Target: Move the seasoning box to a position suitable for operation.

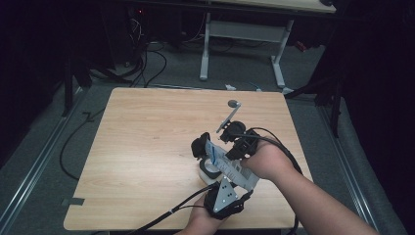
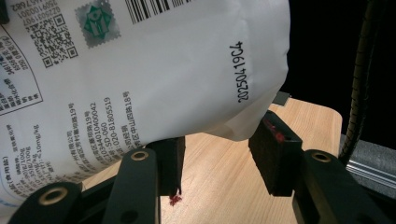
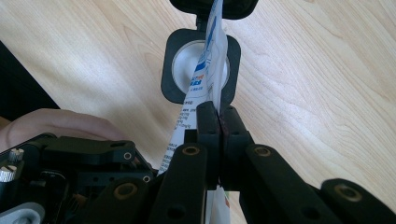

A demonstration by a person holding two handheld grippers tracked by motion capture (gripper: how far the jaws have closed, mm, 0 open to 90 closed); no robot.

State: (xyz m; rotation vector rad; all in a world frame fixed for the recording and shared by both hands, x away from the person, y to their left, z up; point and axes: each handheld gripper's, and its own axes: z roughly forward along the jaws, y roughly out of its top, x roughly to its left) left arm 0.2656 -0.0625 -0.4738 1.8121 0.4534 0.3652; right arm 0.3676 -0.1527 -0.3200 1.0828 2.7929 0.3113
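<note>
- The right gripper (image 3: pixel 218 116) has its two black jaws pressed together on the edge of a white printed plastic pouch (image 3: pixel 210 60), pinching the thin film flat between the pads.
- In the high view that pouch (image 1: pixel 226 164) hangs tilted above the light wooden table (image 1: pixel 147 147), near the table's front right part, between the two hands.
- Directly under the pouch stands a white round container with a black square hinged lid frame (image 3: pixel 175 70), resting on the table; the pouch's lower end points into its opening.
- The left gripper (image 2: pixel 219 158) has its jaws about half apart. The pouch (image 2: pixel 154 70), printed with barcode, date stamp and small text, sits just above and between them; whether the pads press on it I cannot tell.
- The left gripper (image 1: pixel 226 196) lies just nearer the table's front edge than the pouch.
</note>
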